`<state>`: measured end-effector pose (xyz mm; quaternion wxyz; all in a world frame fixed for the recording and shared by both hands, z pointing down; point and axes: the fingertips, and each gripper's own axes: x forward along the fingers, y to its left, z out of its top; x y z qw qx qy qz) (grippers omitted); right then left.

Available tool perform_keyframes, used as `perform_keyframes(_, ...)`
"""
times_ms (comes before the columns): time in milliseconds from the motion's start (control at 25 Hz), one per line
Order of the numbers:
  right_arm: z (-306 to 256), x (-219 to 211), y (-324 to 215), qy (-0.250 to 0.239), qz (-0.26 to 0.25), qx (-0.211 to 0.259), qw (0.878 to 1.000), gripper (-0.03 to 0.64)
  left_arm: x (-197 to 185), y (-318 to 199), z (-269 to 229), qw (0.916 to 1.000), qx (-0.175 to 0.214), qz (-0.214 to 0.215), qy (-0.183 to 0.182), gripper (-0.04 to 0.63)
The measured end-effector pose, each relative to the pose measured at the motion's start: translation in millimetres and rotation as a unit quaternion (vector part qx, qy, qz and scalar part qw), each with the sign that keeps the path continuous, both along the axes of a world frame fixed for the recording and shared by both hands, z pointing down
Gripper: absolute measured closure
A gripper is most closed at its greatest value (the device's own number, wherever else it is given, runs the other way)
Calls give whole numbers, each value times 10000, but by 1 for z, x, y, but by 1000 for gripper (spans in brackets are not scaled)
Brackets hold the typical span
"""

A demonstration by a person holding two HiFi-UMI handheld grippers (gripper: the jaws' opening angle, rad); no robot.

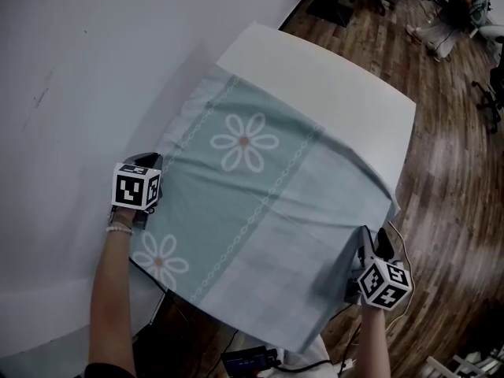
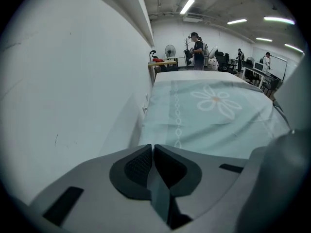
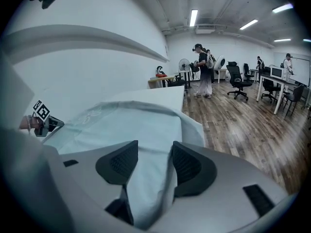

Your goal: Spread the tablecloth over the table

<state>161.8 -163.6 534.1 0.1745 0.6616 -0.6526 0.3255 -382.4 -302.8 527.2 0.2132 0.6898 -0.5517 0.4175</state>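
A pale teal tablecloth (image 1: 260,203) printed with white daisies lies over most of the white table (image 1: 331,77); the far end of the table is bare. My left gripper (image 1: 153,162) is at the cloth's left edge, next to the wall. In the left gripper view its jaws (image 2: 152,149) are shut, with a thin strip of the tablecloth (image 2: 214,115) pinched between the pads. My right gripper (image 1: 372,239) is at the cloth's right edge, near the front corner. It (image 3: 154,152) stands open, and a fold of the tablecloth (image 3: 136,125) runs loosely between the pads.
A white wall (image 1: 79,93) runs close along the table's left side. Wooden floor (image 1: 449,172) lies to the right. Cables and a dark device (image 1: 248,361) sit under the table's near end. A person (image 3: 201,69) and office chairs (image 3: 238,79) stand far back.
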Motion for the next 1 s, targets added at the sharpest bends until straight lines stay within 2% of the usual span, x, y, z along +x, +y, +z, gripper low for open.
perform_keyframes(160, -6, 14, -37, -3, 66, 54, 10000, 380, 14, -34, -7, 10000, 39, 60, -52, 580)
perform_keyframes(600, 4, 43, -102, -37, 189, 104, 9998, 379, 38, -89, 3, 9996, 155, 229, -84, 580)
perform_keyframes(1000, 4, 69, -167, -90, 79, 93, 9999, 373, 61, -136, -1, 9992, 125, 69, -371, 581)
